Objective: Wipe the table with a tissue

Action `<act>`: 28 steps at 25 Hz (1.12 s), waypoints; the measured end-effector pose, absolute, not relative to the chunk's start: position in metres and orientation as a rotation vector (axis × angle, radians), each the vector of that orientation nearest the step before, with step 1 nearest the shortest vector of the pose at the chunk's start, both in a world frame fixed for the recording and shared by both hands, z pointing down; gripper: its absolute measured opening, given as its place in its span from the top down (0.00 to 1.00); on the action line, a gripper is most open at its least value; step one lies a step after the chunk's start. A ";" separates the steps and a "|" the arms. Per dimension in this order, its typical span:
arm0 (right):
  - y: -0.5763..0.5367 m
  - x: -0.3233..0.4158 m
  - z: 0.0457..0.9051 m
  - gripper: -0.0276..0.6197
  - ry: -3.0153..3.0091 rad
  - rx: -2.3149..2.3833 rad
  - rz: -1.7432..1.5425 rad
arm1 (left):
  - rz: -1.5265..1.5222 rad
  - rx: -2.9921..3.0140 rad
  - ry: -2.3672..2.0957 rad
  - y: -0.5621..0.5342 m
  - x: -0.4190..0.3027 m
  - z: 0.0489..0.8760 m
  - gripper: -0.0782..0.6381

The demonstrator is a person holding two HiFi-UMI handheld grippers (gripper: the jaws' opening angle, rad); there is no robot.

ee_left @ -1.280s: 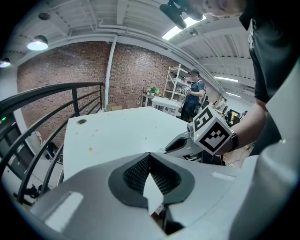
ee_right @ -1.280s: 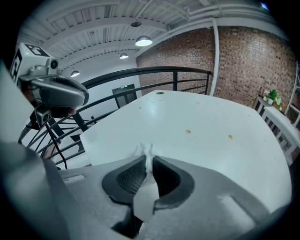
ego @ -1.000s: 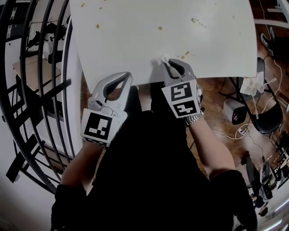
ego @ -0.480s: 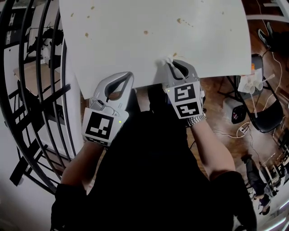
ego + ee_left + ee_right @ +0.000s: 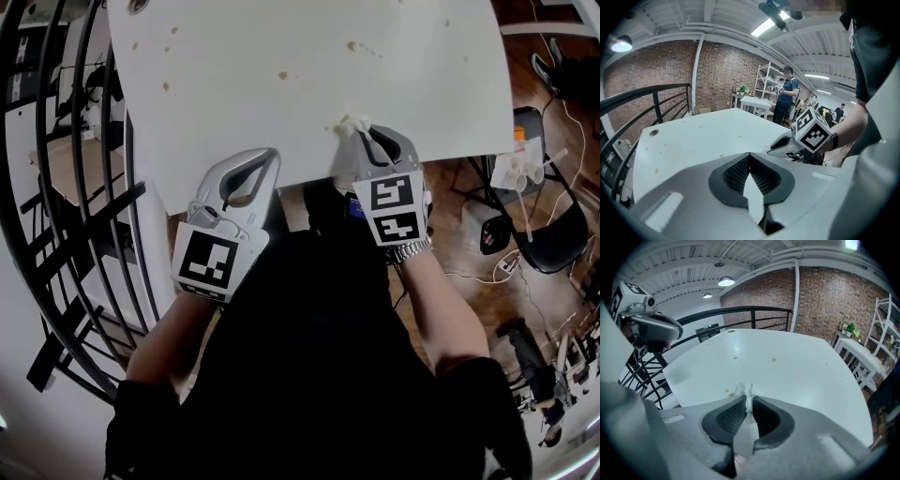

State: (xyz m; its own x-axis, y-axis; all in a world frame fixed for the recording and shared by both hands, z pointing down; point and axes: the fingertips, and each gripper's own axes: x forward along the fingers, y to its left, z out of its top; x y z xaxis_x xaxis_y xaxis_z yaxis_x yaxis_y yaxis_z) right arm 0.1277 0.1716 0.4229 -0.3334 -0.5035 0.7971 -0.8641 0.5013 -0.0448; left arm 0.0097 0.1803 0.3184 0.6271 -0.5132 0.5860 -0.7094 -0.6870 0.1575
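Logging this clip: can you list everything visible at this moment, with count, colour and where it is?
table: one, white, in front of the person
spots: several, brownish, scattered over the tabletop
tissue: one, white, at the table's near edge, pinched in the right gripper
railing: one, black, along the table's left side
chair: one, black, on the wooden floor to the right
brick wall: one, reddish brown, beyond the table
person: one standing past the table, others farther back, too small to count
watch: one, silver, on the right wrist
left gripper: one, grey, jaws together, empty, just short of the table's edge
right gripper: one, grey, shut on the tissue
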 end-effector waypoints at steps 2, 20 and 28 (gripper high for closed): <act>0.170 0.135 0.425 0.90 -1.983 1.131 0.617 | 0.726 2.478 -0.969 0.179 0.013 0.320 0.87; 0.161 0.155 0.440 0.90 -1.912 1.153 0.642 | 0.750 2.468 -0.945 0.168 0.018 0.322 0.87; 0.158 0.141 0.440 0.91 -1.928 1.136 0.625 | 0.745 2.459 -0.965 0.168 0.010 0.323 0.87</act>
State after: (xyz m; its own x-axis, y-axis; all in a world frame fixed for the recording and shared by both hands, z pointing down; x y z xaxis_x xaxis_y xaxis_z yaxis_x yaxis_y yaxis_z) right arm 0.1409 0.1580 0.4397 -0.2807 -0.4868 0.8272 -0.8795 0.4755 -0.0186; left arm 0.0099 0.1679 0.3235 0.6209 -0.5005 0.6033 -0.7103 -0.6848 0.1628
